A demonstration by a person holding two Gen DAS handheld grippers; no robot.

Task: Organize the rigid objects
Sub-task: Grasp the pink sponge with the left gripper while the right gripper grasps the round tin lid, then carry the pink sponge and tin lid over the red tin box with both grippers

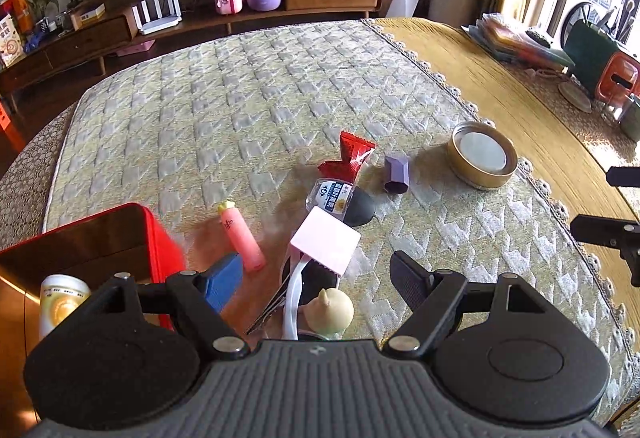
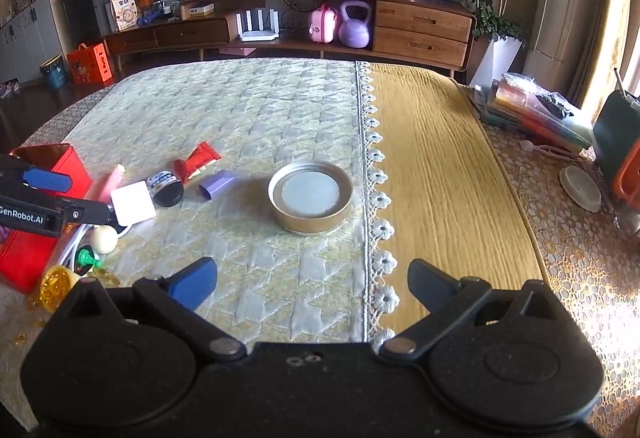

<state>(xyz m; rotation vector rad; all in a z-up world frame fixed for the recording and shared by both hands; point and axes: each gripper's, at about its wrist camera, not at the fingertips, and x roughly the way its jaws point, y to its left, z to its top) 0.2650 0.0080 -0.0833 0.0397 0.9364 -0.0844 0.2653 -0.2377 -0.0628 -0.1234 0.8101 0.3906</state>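
While my left gripper hovers at the lower centre of its frame, the pink square box lies directly between its spread fingers, tilted with one corner toward the lens; no pad touches it. The jaws stand wide and hold nothing. The pink tube lies just left of centre, beside the blue fingertip, its long axis running from upper left to lower right, yellow cap toward the top. The red box occupies the lower left. My right gripper, at the bottom of its frame, is likewise spread and empty; the round gold tin sits above it at mid-frame, well apart. The purple hexagonal block lies left of the tin, its long axis slanting lower left to upper right.
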